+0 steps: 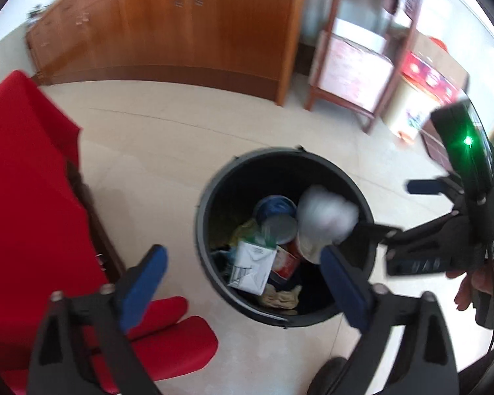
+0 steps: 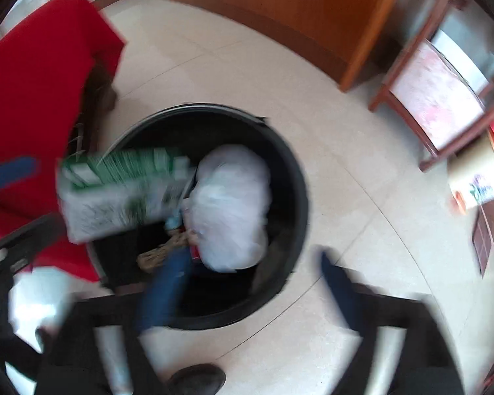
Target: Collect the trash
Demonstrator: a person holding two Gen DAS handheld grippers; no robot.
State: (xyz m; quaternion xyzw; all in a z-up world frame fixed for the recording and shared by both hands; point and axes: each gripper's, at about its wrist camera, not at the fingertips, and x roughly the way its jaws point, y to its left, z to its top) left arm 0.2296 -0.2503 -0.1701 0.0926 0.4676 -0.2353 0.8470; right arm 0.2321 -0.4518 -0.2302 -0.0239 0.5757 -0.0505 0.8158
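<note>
A black round bin (image 1: 204, 230) stands on the pale tiled floor, partly filled with trash. My left gripper (image 1: 247, 284) hovers over its near rim, open, with nothing between its blue pads. Inside lie a green-and-white carton (image 1: 252, 263), a blue-and-white cup (image 1: 276, 217) and a blurred white plastic bag (image 1: 326, 214). My right gripper (image 1: 398, 207) stands just right of that bag, held by a hand (image 1: 471, 289). In the right wrist view the right gripper (image 2: 252, 289) is open and empty above the bin (image 2: 299, 197). The bag (image 2: 230, 207) lies loose inside it, and the blurred carton (image 2: 122, 191) hangs free over the left rim.
A red cushioned seat (image 1: 26, 181) stands close to the bin's left. A wooden cabinet (image 1: 181, 33) runs along the back. A wooden stand (image 1: 355, 65) and boxes (image 1: 425, 98) sit at the right. A dark shoe (image 2: 197, 378) is near the bin's front.
</note>
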